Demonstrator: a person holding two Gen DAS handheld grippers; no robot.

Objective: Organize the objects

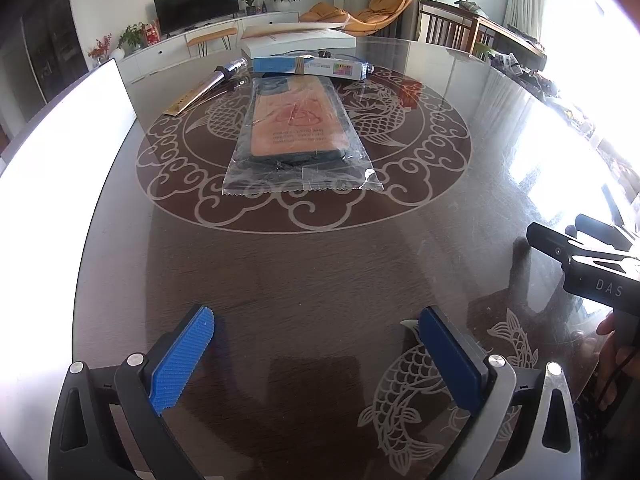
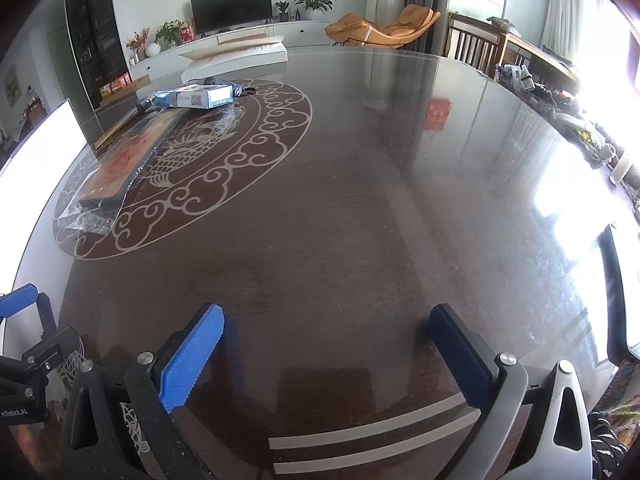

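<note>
Table (image 1: 320, 280): dark, glossy, round, with a pale scroll-and-fish medallion at centre. All task items sit on or beside that medallion, from 10 to 12 o'clock of the left wrist view, well apart from both tools; the near half of the top is bare.

White box (image 1: 304, 40): flat, at 12 o'clock on the far rim, lid slightly ajar. Judged a likely receptacle.

Bagged board (image 1: 298, 136): orange slab on a dark base, sealed in clear film, lying lengthwise toward the camera at 12 o'clock. Loose film overhangs the near end, judged slippery to pinch.

Blue carton (image 1: 310, 67): crosswise beyond the board, just beside its far end.

Metal tube (image 1: 224, 78): at 11 o'clock, diagonal, beside the board, a gold strip at its near end.

Left gripper (image 1: 316, 356): jaws wide, nothing between them, low over the table, aimed at the board.

Right gripper (image 2: 326, 356): jaws wide, empty, over bare table; items lie at its 10 o'clock.
</note>
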